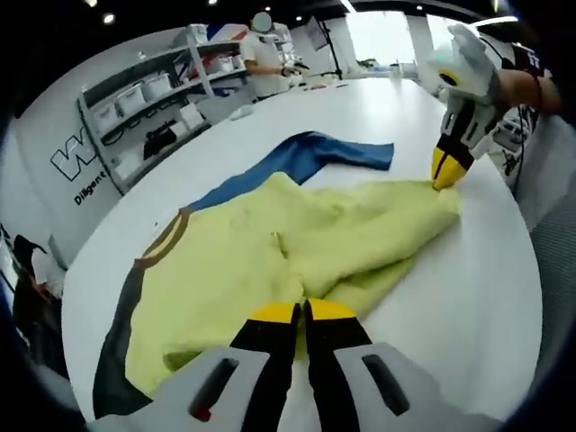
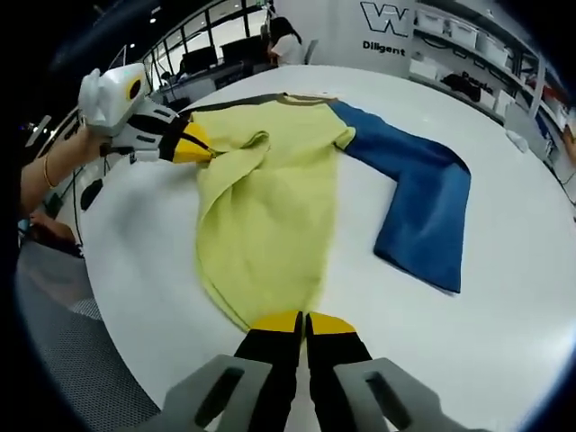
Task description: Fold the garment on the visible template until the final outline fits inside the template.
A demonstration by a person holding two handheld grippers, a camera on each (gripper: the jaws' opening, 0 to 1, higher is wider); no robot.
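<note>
Lying on a white table [image 1: 486, 297], the garment [image 1: 270, 261] is a yellow-bodied top with a blue sleeve [image 1: 315, 157] stretched out flat to one side and a dark band along one edge. The yellow body is partly folded over itself and wrinkled.

Left gripper [image 1: 303, 312]: its yellow-tipped jaws stand pressed together at the near yellow hem, pinching the fabric edge. In the right gripper view it enters from the left [image 2: 202, 148], held by a hand [image 2: 63, 153], its tip closed on a bunched fold at the far side of the yellow body.

Right gripper [image 2: 304, 319]: jaws together at the near hem, with the yellow cloth ending right at the tips; a grip on the fabric looks likely. In the left gripper view it comes in from the right [image 1: 445, 175], tip down on the far corner of the yellow body, clamped on the cloth there.

Blue sleeve lies free, bent at an angle, touching neither gripper.

Shelving [image 1: 153, 108] with bins stands beyond the table. A person [image 1: 261, 58] stands at the far end.
</note>
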